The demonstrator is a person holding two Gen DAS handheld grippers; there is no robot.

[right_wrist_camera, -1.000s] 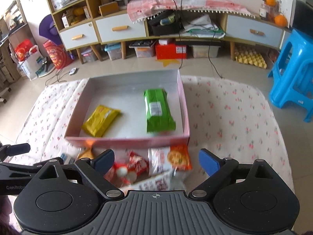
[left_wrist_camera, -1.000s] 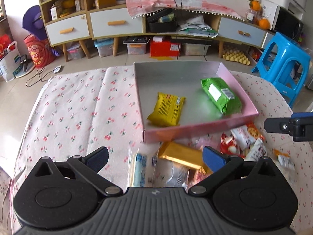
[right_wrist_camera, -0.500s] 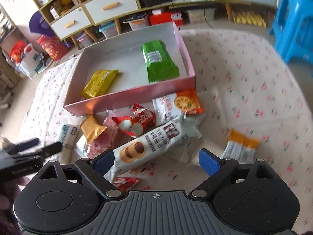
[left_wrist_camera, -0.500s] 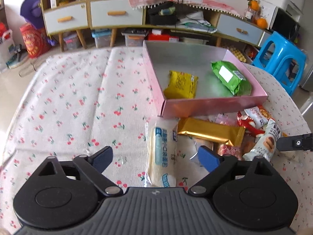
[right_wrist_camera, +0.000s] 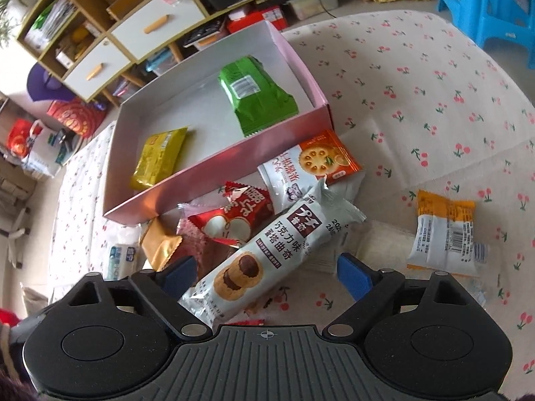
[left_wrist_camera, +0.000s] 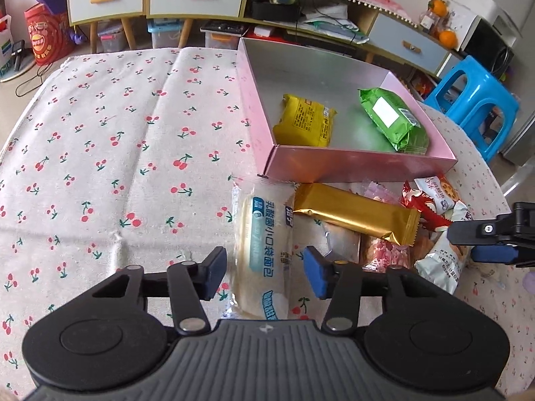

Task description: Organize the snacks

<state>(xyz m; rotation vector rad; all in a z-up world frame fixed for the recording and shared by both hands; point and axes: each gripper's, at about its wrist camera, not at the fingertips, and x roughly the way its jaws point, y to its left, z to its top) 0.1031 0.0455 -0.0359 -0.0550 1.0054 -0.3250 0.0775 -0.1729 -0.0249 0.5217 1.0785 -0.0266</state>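
On a cherry-print tablecloth (left_wrist_camera: 110,140) sits a pink box (left_wrist_camera: 361,163) holding two packets, one yellow, one green. Roughly eight more lie loose in front. The left gripper (left_wrist_camera: 264,272) is closing around a white bread packet (left_wrist_camera: 264,250), pads not yet pressing. The right gripper (right_wrist_camera: 267,272), also closing, straddles a cookie packet (right_wrist_camera: 267,250), untouched. Next, I judge: pinch, lift, box.

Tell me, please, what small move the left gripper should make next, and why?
Probably finish closing the left gripper on the white bread packet. Its jaws are closing with the packet lying lengthwise between them, but the pads do not look pressed on it yet. The pink box just beyond already holds a yellow packet and a green packet, so a firm grip comes before lifting.
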